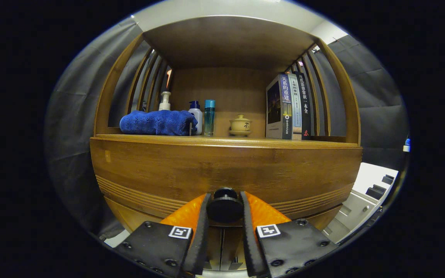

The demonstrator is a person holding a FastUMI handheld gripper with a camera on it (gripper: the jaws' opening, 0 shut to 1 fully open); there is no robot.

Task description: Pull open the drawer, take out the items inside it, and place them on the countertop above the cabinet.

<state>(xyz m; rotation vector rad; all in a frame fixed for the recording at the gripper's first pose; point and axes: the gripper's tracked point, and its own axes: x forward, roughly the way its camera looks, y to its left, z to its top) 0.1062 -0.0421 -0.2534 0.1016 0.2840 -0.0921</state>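
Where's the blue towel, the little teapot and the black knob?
Blue towel (157,122), gripper view, middle of the folded cloth.
Teapot (240,124), gripper view, its round body.
Black knob (225,207), gripper view, its front face, between the claw's fingers.

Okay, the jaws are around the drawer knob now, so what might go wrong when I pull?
The gripper has its jaws closed against the round black knob; on a round knob they may slip off mid-pull. A sharp tug could also shake the countertop, where the small teacup and slim bottles stand.
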